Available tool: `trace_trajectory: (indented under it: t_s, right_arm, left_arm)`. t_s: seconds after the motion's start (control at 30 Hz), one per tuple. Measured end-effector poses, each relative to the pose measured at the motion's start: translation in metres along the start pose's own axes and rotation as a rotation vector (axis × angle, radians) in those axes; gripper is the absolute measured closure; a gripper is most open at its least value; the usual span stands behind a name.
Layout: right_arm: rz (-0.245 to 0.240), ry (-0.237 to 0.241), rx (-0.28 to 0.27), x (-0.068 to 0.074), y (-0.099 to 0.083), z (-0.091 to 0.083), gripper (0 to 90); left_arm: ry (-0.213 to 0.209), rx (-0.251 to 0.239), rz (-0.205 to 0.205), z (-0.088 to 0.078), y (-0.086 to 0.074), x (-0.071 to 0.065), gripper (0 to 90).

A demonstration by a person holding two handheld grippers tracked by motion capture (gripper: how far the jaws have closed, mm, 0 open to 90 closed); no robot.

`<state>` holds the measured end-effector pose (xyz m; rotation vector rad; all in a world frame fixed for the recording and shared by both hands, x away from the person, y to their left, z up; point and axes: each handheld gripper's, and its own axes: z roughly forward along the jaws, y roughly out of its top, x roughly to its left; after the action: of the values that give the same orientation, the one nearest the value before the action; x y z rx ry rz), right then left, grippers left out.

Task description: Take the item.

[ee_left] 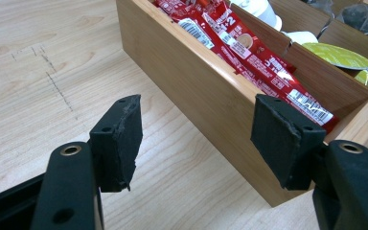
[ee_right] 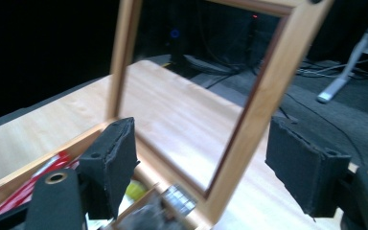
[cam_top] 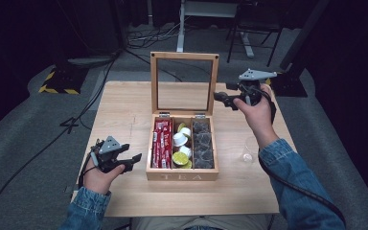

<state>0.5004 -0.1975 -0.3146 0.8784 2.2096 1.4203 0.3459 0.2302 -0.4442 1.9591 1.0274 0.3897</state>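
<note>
A wooden tea box (cam_top: 182, 176) stands mid-table with its glass-paned lid (cam_top: 184, 56) raised upright. It holds red sachets (cam_top: 162, 143) on the left, white and green capsules (cam_top: 181, 143) in the middle and dark tea bags (cam_top: 202, 143) on the right. My left gripper (cam_top: 124, 160) rests on the table just left of the box, open and empty; in the left gripper view its jaws (ee_left: 196, 129) frame the box's near corner and the sachets (ee_left: 249, 52). My right gripper (cam_top: 223, 99) hovers open beside the lid's right edge. The lid's side rail (ee_right: 273, 96) lies beyond its jaws (ee_right: 201, 158), untouched.
A small clear glass (cam_top: 248, 151) stands on the table (cam_top: 124, 105) right of the box, beside my right forearm. Bare tabletop lies left of and behind the box. Cables and a stand's legs lie on the dark floor beyond the far edge.
</note>
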Motion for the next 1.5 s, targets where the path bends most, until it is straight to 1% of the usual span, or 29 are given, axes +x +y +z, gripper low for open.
trace_trajectory:
  t_s: [0.1, 0.2, 0.27, 0.33, 0.43, 0.47, 0.53, 0.6, 0.7, 0.77, 0.93, 1.0, 1.17, 1.33, 1.4, 1.5]
  right_arm:
    - [-0.014, 0.027, -0.004, 0.013, -0.010, -0.012, 26.5]
    - [-0.014, 0.050, 0.002, 0.022, -0.018, -0.018, 27.3]
    - [-0.017, 0.059, 0.017, 0.026, -0.025, -0.020, 28.3]
    - [-0.009, 0.072, 0.042, 0.030, -0.032, -0.021, 29.7]
    - [-0.004, 0.082, 0.066, 0.034, -0.039, -0.020, 31.0]
    - [-0.006, 0.083, 0.075, 0.035, -0.041, -0.019, 31.3]
    - [-0.006, 0.083, 0.094, 0.037, -0.045, -0.016, 32.0]
    - [-0.008, 0.081, 0.105, 0.038, -0.050, -0.012, 34.0]
    - [-0.013, 0.084, 0.124, 0.040, -0.054, -0.007, 35.6]
    - [-0.016, 0.090, 0.139, 0.041, -0.057, -0.002, 36.8]
    - [-0.026, 0.105, 0.187, 0.046, -0.066, 0.011, 39.6]
    - [-0.032, 0.108, 0.207, 0.048, -0.070, 0.017, 40.5]
    - [-0.042, 0.116, 0.255, 0.050, -0.079, 0.031, 42.4]
    - [-0.069, 0.113, 0.289, 0.054, -0.086, 0.043, 47.4]
    - [-0.077, 0.116, 0.306, 0.054, -0.089, 0.047, 49.6]
    - [-0.091, 0.130, 0.326, 0.058, -0.093, 0.052, 51.5]
  left_arm:
    - [0.001, 0.009, -0.004, 0.000, -0.001, 0.001, 35.5]
    - [0.008, 0.018, -0.001, 0.000, -0.003, 0.003, 35.2]
    - [0.025, 0.036, 0.005, 0.001, -0.006, 0.004, 34.0]
    - [0.024, 0.057, 0.009, 0.001, -0.008, 0.006, 33.4]
    - [0.031, 0.077, -0.006, 0.003, -0.013, 0.009, 32.9]
    - [0.035, 0.090, -0.004, 0.004, -0.014, 0.010, 32.8]
    - [0.040, 0.115, -0.008, 0.005, -0.018, 0.013, 32.5]
    - [0.040, 0.128, -0.007, 0.006, -0.020, 0.014, 32.4]
    - [0.041, 0.138, -0.014, 0.007, -0.023, 0.016, 32.3]
    - [0.040, 0.153, -0.016, 0.008, -0.025, 0.017, 32.2]
    - [0.045, 0.178, -0.021, 0.012, -0.031, 0.020, 32.3]
    - [0.055, 0.186, -0.011, 0.012, -0.033, 0.020, 32.6]
    - [0.059, 0.201, -0.008, 0.015, -0.039, 0.020, 32.8]
    - [0.078, 0.195, -0.035, 0.015, -0.045, 0.023, 31.5]
    - [0.084, 0.199, -0.025, 0.016, -0.046, 0.023, 30.7]
    - [0.083, 0.201, -0.028, 0.017, -0.046, 0.023, 30.4]
